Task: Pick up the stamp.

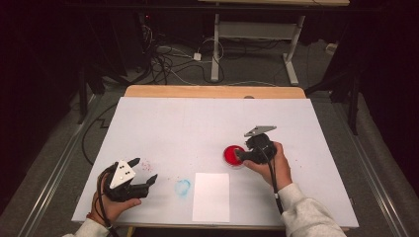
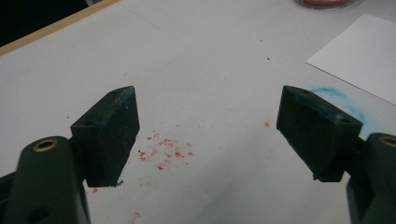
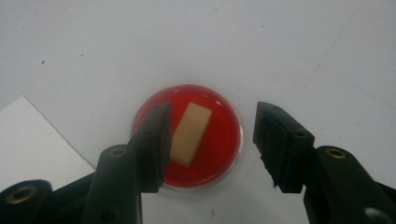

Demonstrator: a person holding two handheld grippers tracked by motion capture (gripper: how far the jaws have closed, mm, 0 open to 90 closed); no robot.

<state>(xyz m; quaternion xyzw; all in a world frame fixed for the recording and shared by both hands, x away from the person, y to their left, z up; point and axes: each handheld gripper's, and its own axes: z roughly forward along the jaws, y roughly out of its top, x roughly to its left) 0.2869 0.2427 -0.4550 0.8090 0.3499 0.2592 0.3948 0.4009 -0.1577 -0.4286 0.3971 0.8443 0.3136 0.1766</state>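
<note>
Table edges: the white table top (image 1: 197,123) is a broad sheet with a wooden strip (image 1: 212,91) along its far edge; in the left gripper view that strip (image 2: 56,25) runs along the top left corner, with dark floor beyond it.
Open room: the far half of the table is bare, and so is the stretch between the two hands apart from a sheet of white paper (image 1: 211,196) at the near edge and a blue smear (image 1: 183,186) just left of it.
Red dish: a round dish of red paint (image 1: 232,155) sits right of centre, just above the paper's upper right corner.
Right gripper: the right gripper (image 1: 239,154) is held over the dish, its jaws half spread and pinching nothing.
Right gripper view: the right gripper (image 3: 210,140) straddles the dish (image 3: 219,140); a tan rectangular block (image 3: 189,134) lies tilted in the paint, just beside one jaw, while the other jaw stands clear outside the rim. A corner of the paper (image 3: 32,135) shows at the left.
Left gripper: the left gripper (image 1: 146,170) is near the near left corner, well apart from the dish.
Left gripper view: the left gripper (image 2: 205,135) has its jaws spread wide over bare table and empty; red specks (image 2: 163,151) lie between them, and blue marks show on both jaws. The smear (image 2: 336,95) and the paper (image 2: 359,58) lie behind the right-hand jaw, and the dish rim (image 2: 327,3) is cut by the top edge.
</note>
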